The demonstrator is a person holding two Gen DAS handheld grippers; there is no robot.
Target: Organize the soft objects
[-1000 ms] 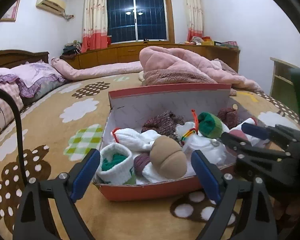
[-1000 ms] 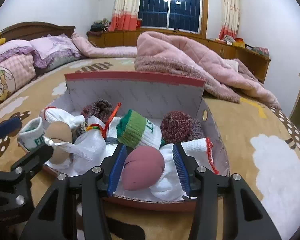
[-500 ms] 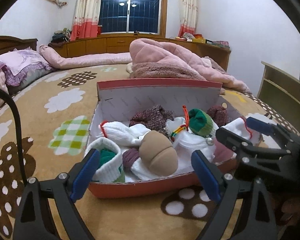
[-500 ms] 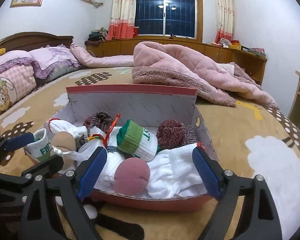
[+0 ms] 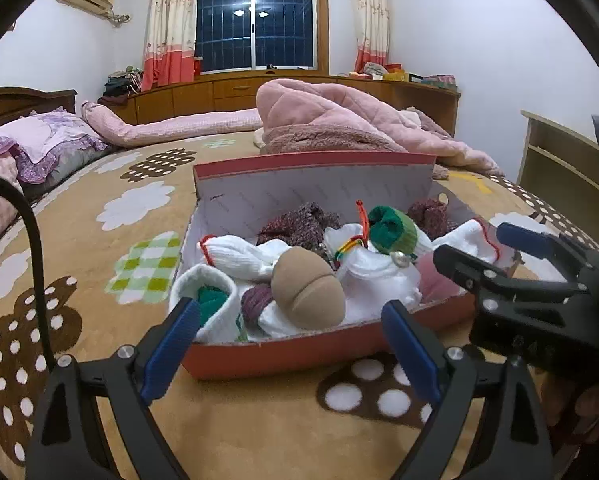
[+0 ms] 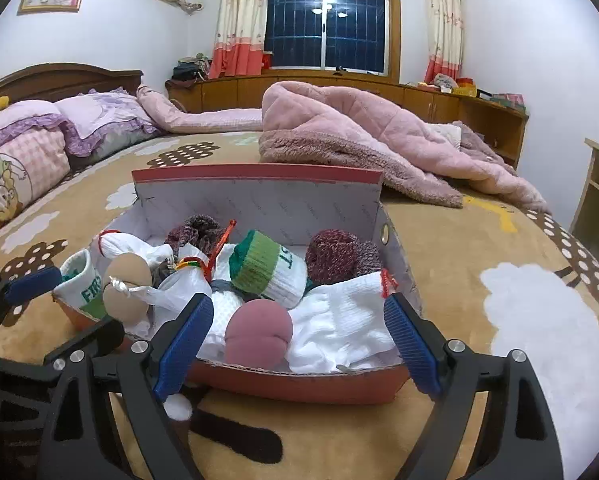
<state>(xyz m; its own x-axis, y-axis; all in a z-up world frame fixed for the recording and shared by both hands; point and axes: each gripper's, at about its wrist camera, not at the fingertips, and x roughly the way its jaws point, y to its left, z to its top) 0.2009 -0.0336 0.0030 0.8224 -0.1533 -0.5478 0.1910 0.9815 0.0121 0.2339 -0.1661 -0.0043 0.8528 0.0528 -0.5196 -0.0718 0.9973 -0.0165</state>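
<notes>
A red cardboard box (image 5: pixel 283 354) (image 6: pixel 299 382) sits on the bed, full of rolled socks. Near its front lie a tan sock ball (image 5: pixel 307 294) (image 6: pixel 126 286) and a pink sock ball (image 6: pixel 258 333). A green-cuffed sock roll (image 5: pixel 393 232) (image 6: pixel 265 270), maroon knit socks (image 6: pixel 341 256) and white socks (image 6: pixel 339 328) fill the rest. My left gripper (image 5: pixel 291 354) is open and empty, just in front of the box near the tan ball. My right gripper (image 6: pixel 297 346) is open and empty, its jaws either side of the pink ball at the box's front edge.
The bed has a brown patterned blanket (image 5: pixel 99 248). A pink quilt (image 6: pixel 359 136) lies heaped behind the box. Pillows (image 6: pixel 23 156) are at the left by the headboard. A wooden shelf (image 5: pixel 559 160) stands at the right.
My right gripper has opened and let go of the pink sock ball, which now rests in the box. Both grippers have drawn back a little from the box.
</notes>
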